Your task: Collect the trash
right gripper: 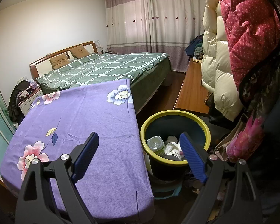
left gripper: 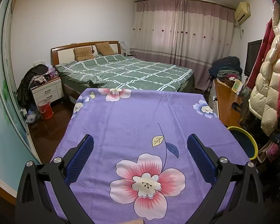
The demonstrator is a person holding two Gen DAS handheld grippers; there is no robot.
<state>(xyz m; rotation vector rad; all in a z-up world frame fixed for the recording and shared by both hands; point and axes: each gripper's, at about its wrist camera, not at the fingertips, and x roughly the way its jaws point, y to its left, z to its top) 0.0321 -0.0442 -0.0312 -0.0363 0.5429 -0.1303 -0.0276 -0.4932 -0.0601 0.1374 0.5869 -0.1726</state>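
Observation:
A dark bin with a yellow rim (right gripper: 191, 114) stands right of the table; its rim also shows in the left wrist view (left gripper: 251, 136). Inside lie a clear plastic bottle (right gripper: 155, 145) and several white cups and wrappers (right gripper: 172, 146). My right gripper (right gripper: 139, 139) is open and empty, held above the table's right edge and the bin's near rim. My left gripper (left gripper: 140, 141) is open and empty above the table, which is covered by a purple flowered cloth (left gripper: 140, 115). No loose trash shows on the cloth.
A bed with a green checked cover (left gripper: 125, 71) stands beyond the table. A white nightstand (left gripper: 47, 91) and a red bucket (left gripper: 45, 109) are at the left. A wooden desk (right gripper: 191, 91) and hanging padded coats (right gripper: 220, 65) are on the right.

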